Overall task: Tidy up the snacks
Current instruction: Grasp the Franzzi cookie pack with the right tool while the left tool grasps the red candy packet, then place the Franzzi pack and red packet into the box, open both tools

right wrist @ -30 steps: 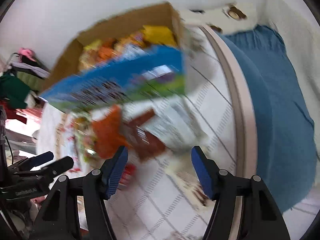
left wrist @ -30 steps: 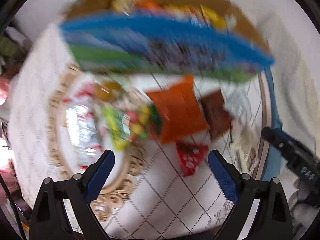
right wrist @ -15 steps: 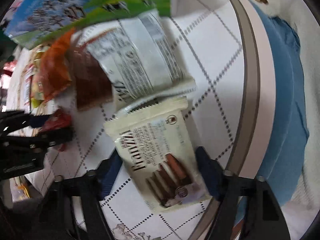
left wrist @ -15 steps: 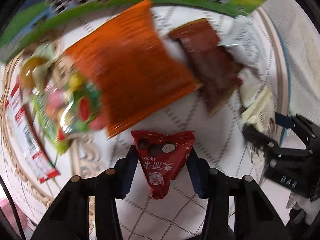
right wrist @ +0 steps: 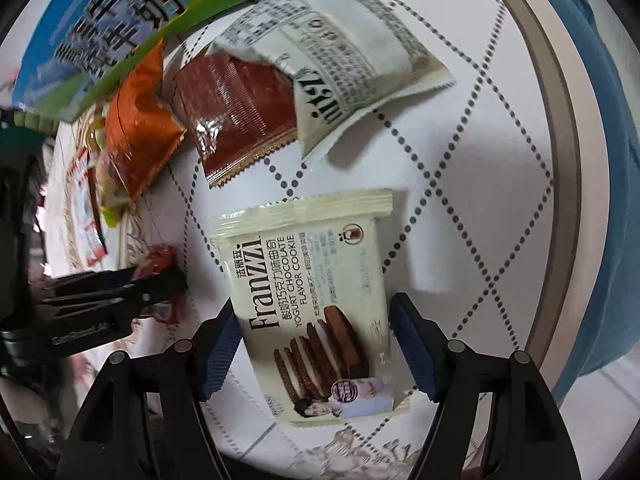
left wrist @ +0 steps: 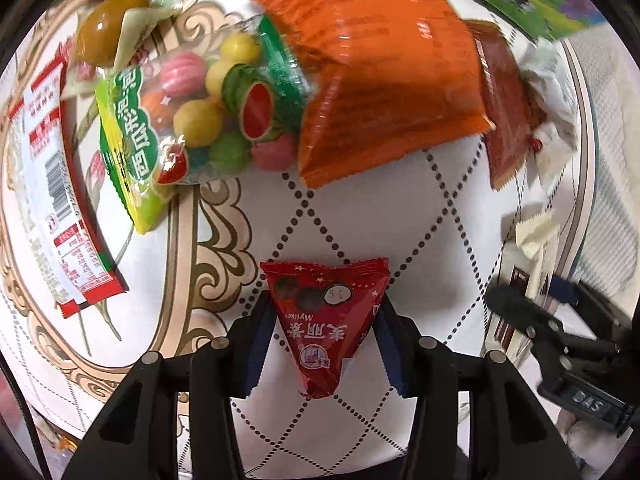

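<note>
Both claws have dropped from above the pile onto the counter (right wrist: 460,128), the left claw (left wrist: 324,336) narrowed around a red triangular pouch (left wrist: 326,320), the right claw (right wrist: 316,344) wide astride a Franzzi cookie pack (right wrist: 316,300), each apparently poised to grip.

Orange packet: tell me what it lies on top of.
The orange packet overlaps the fruit-candy bag and the brown packet edge; anything beneath its middle is covered.

left tool (left wrist: 326,344): black frame, silver screws, ribbed blue pads | right tool (right wrist: 316,350): same
</note>
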